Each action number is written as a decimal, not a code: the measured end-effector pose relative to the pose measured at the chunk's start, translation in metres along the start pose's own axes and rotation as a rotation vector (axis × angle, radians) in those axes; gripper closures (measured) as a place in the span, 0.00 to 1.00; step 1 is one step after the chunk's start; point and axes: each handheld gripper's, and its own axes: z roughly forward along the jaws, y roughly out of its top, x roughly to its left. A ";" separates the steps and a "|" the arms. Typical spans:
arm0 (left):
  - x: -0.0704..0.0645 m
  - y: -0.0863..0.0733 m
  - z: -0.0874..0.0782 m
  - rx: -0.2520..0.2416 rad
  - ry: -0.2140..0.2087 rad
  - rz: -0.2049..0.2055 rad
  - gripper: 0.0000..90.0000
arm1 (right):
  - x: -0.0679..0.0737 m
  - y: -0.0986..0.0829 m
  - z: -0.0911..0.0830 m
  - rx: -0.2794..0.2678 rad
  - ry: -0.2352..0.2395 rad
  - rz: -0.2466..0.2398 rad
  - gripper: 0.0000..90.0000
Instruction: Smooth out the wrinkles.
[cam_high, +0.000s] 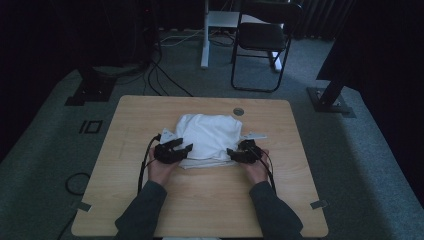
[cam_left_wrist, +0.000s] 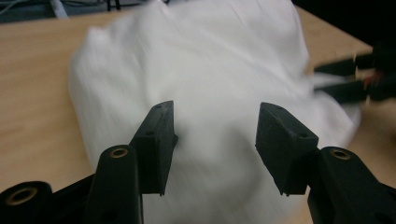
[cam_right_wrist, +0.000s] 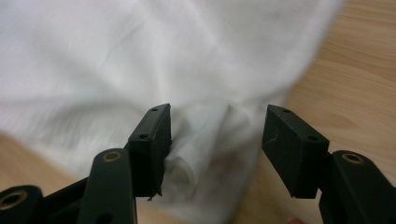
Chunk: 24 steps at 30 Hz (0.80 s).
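Observation:
A folded white cloth (cam_high: 207, 137) lies in a soft heap in the middle of the wooden table (cam_high: 200, 195). My left gripper (cam_high: 181, 146) sits at the cloth's near left edge, jaws apart. In the left gripper view the left gripper (cam_left_wrist: 215, 135) is open over the white cloth (cam_left_wrist: 196, 70), and the right gripper (cam_left_wrist: 348, 79) shows at the far right. My right gripper (cam_high: 234, 153) is at the cloth's near right corner. In the right gripper view the right gripper (cam_right_wrist: 215, 140) is open, with a rolled fold of the cloth (cam_right_wrist: 196, 149) between its jaws.
A round grommet (cam_high: 238, 111) sits in the table near its far edge. A black chair (cam_high: 262, 42) and a white desk leg (cam_high: 205, 35) stand on the grey carpet beyond. Cables (cam_high: 160, 80) run over the floor at the back left.

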 end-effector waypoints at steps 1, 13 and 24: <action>-0.002 -0.006 -0.002 0.003 -0.004 0.003 0.54 | -0.001 -0.003 -0.005 -0.005 -0.001 -0.010 0.46; 0.001 -0.041 -0.038 0.023 0.039 0.011 0.52 | -0.020 -0.043 -0.063 -0.045 -0.061 -0.019 0.45; 0.018 -0.050 -0.053 0.012 0.073 -0.056 0.51 | -0.036 -0.066 -0.092 -0.105 -0.085 0.053 0.44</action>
